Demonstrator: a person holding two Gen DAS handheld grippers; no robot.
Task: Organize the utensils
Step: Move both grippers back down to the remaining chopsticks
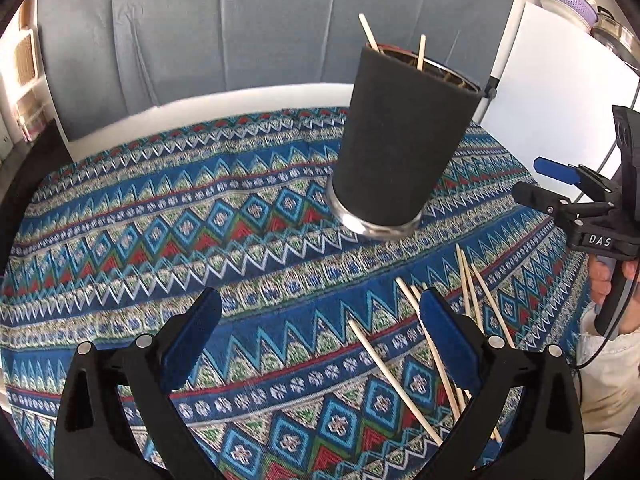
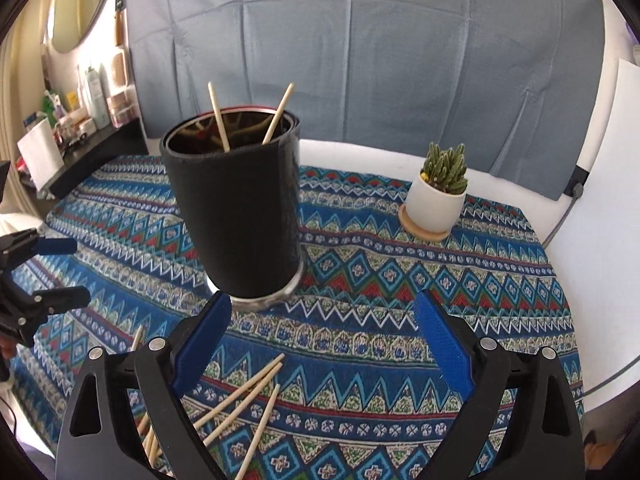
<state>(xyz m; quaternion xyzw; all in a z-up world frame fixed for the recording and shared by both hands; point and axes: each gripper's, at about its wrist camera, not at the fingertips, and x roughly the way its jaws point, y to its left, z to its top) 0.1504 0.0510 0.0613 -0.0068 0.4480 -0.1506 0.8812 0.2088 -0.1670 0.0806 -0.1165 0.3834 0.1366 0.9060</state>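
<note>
While only the right wrist view catches the potted cactus (image 2: 440, 188), both show the black cup (image 1: 400, 136) upright on the patterned cloth (image 1: 160, 216), two chopsticks (image 2: 218, 116) inside. Roughly six loose chopsticks (image 1: 394, 380) lie near it. Left gripper (image 1: 320, 340) and right gripper (image 2: 322, 340) both spread wide, empty.

A potted cactus (image 2: 440, 188) is sitting on a wooden coaster (image 2: 425, 229) atop the patterned tablecloth (image 2: 400, 280), grey fabric (image 2: 360, 60) hanging behind
</note>
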